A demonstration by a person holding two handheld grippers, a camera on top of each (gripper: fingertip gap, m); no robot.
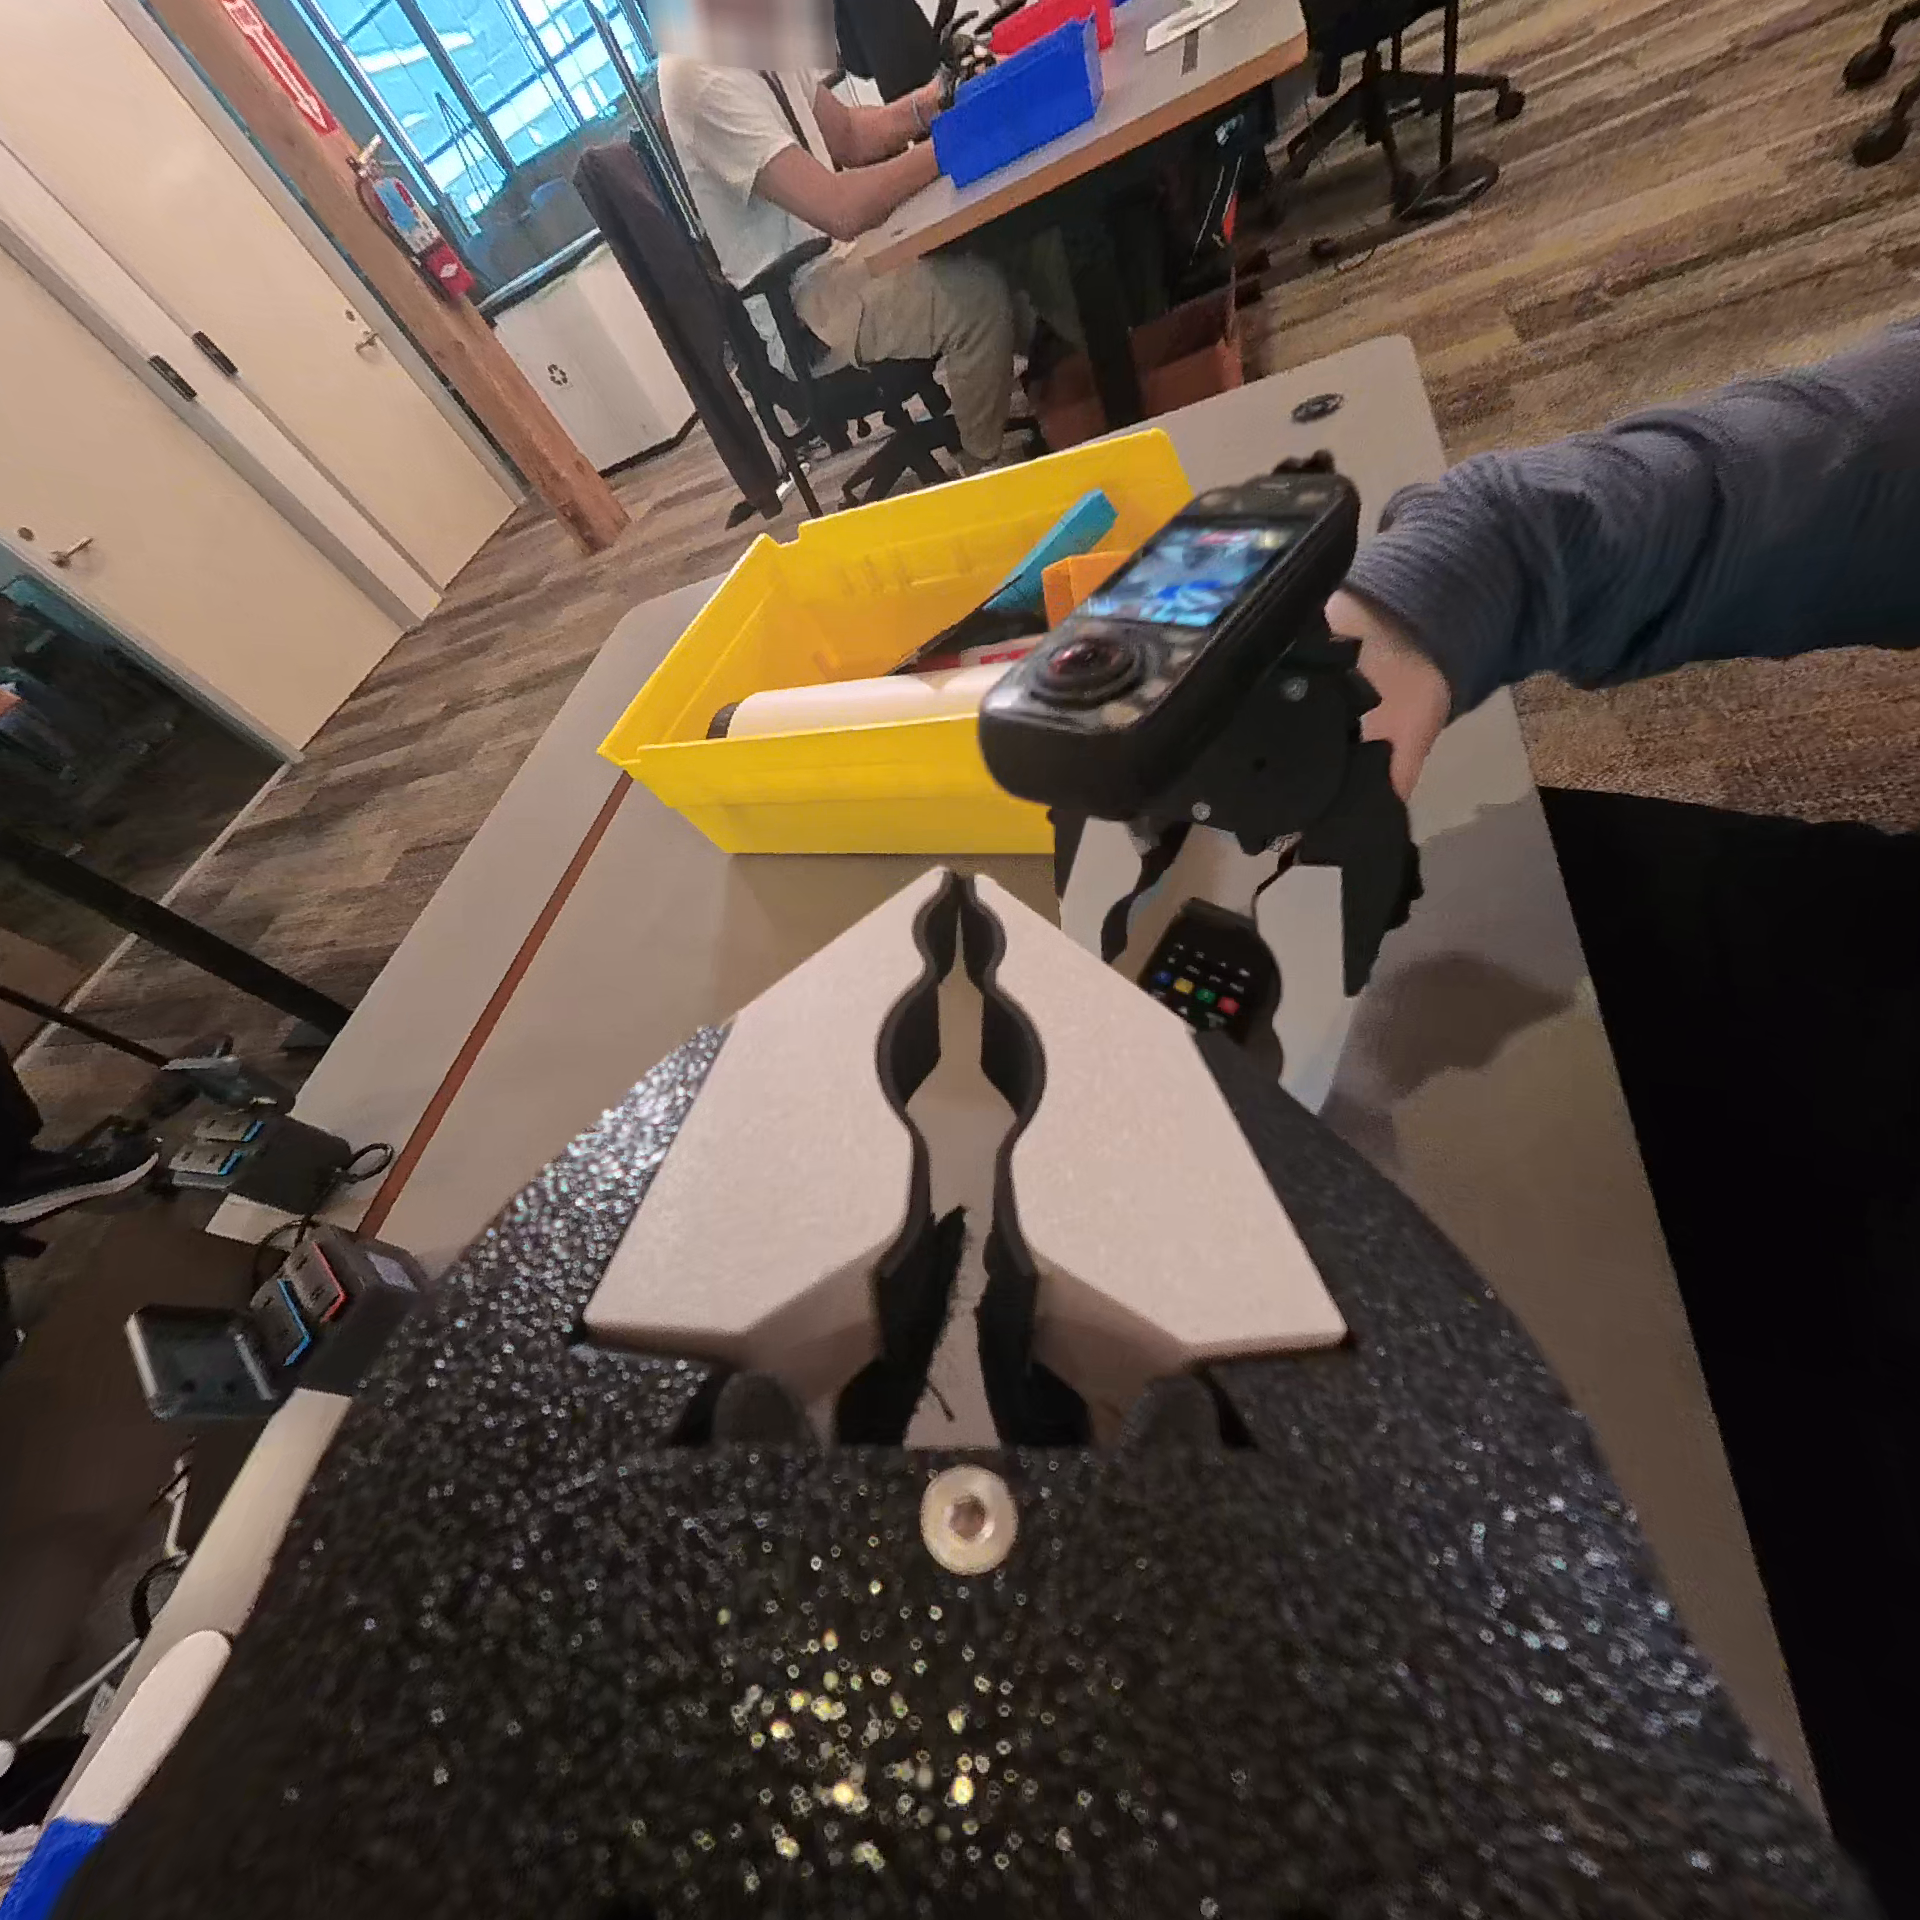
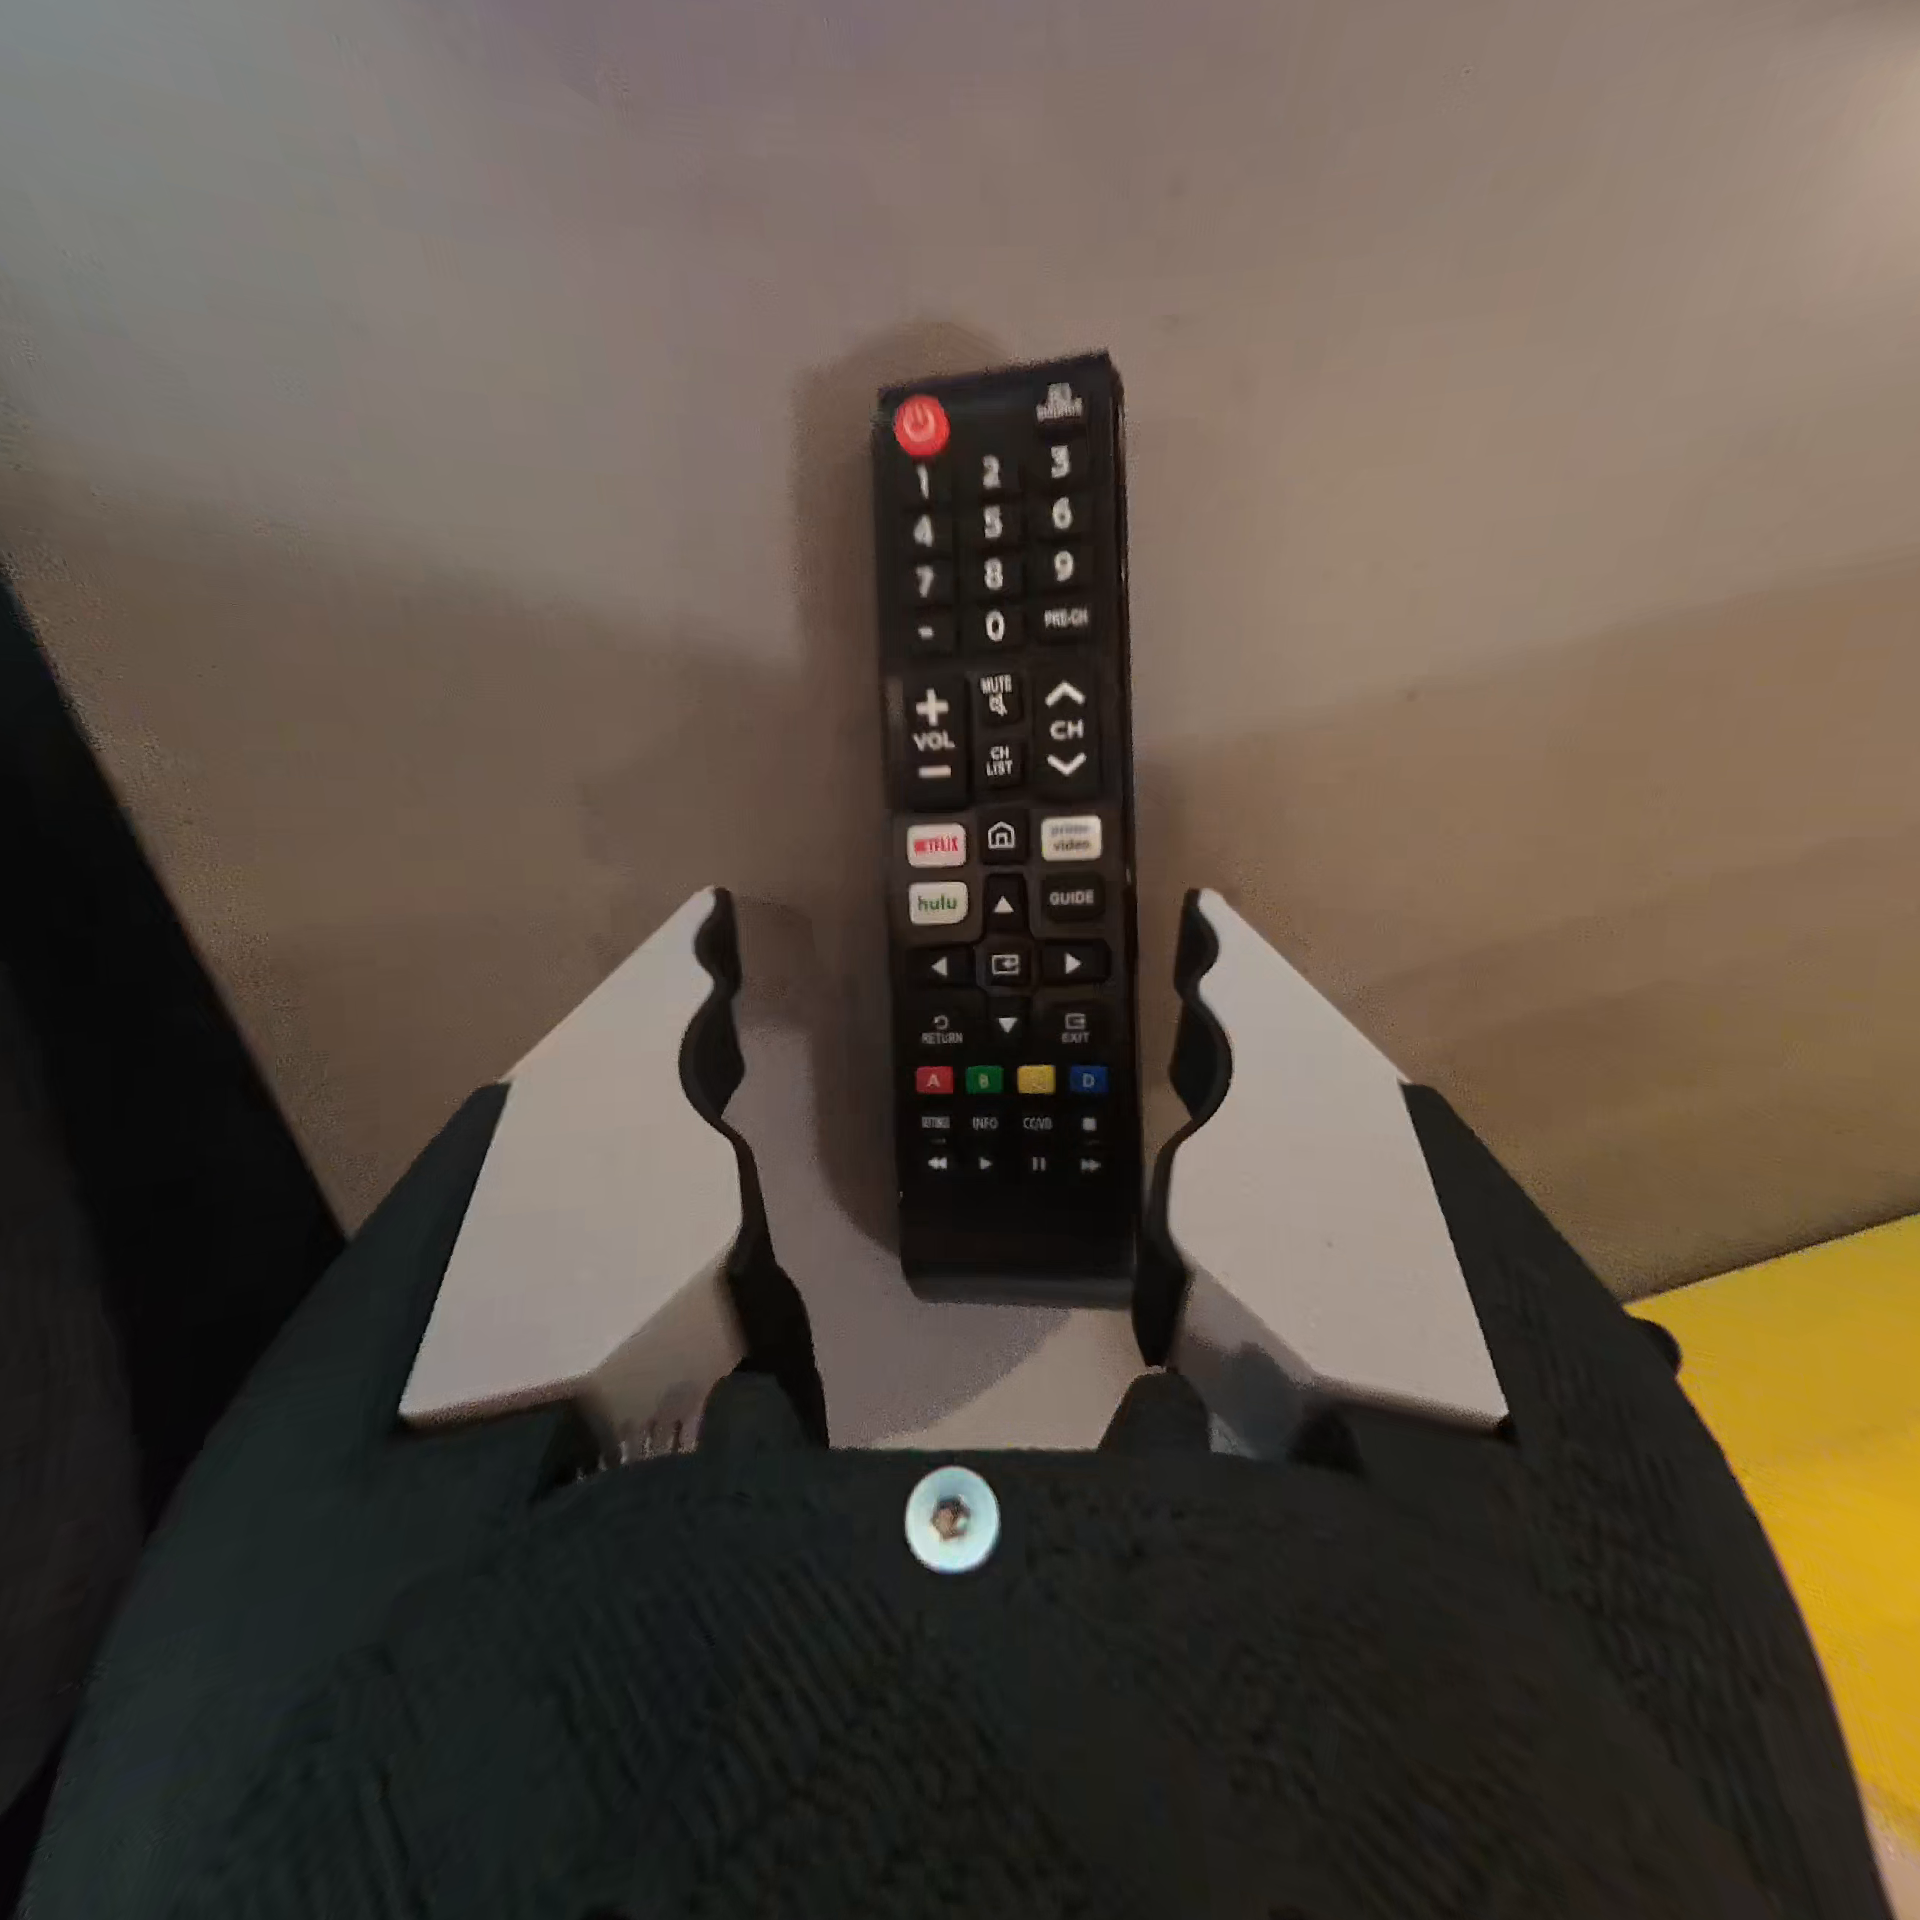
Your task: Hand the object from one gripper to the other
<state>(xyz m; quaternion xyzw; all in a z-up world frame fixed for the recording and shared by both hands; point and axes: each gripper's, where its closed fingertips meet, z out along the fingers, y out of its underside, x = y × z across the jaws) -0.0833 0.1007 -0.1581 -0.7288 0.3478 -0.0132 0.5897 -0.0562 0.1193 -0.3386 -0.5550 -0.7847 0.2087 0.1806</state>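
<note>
My right gripper (image 2: 956, 914) sits low in the centre of the right wrist view with its two white fingers (image 2: 613, 1132) spread wide. Between them lies the black remote control (image 2: 1003, 831), flat on the grey table (image 2: 416, 520), buttons up, its red power button toward the top of the frame. Its lower end reaches in between my fingers, nearer the right one, but neither finger touches it. A yellow edge shows at the lower right of that frame.

My left gripper (image 1: 958, 894) fills the lower half of the left wrist view, its white fingers (image 1: 810, 1132) pressed together at the tips, with nothing between them.

Just right of those tips, in the same view, the right gripper (image 1: 1226, 914) points down at the table, a black camera (image 1: 1164, 644) mounted on top, my hand (image 1: 1392, 696) behind it and a blue-grey sleeve (image 1: 1662, 520) running off to the right edge. A corner of the remote (image 1: 1205, 971) peeks out below it.

Above the centre stands a yellow bin (image 1: 831, 769) holding a white roll (image 1: 862, 701) and blue and orange items. At the upper part of the frame a person (image 1: 790, 197) sits at another table beside a blue bin (image 1: 1023, 104).
</note>
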